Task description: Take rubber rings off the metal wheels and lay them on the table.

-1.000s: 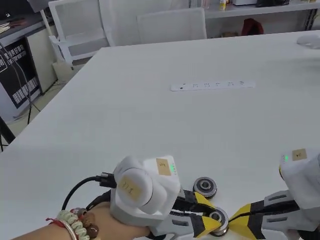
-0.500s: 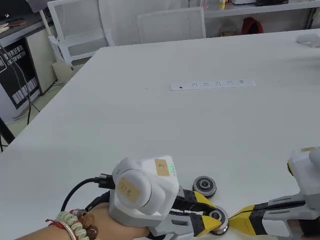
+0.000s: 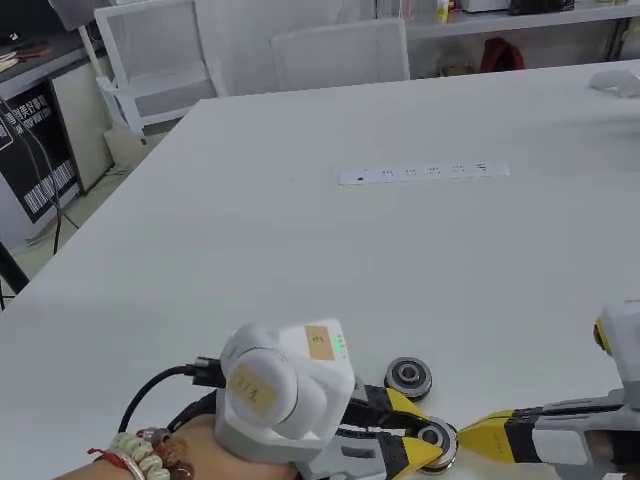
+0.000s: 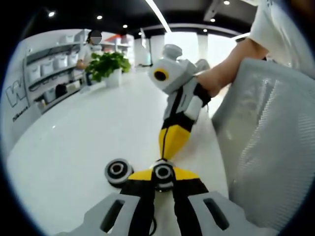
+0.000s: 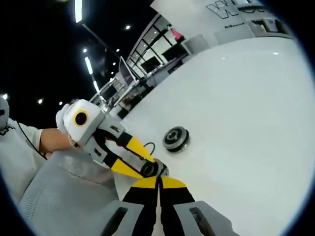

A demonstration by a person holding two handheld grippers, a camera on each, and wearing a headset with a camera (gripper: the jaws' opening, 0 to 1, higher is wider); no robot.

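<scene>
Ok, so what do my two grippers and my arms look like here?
The left gripper and right gripper match: rounded white bodies, black jaws with yellow tips. The left body carries tan labels, a green light and a black cable. That wrist wears beaded bracelets with red cord. A short white sleeve shows on the right arm.

White table (image 3: 250,230) bears power strip (image 3: 425,172), metal wheel (image 3: 408,375) and second wheel (image 3: 437,437).

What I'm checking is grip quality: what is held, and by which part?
Left gripper pinches a metal wheel across its rim; right gripper is shut, seemingly empty.
</scene>
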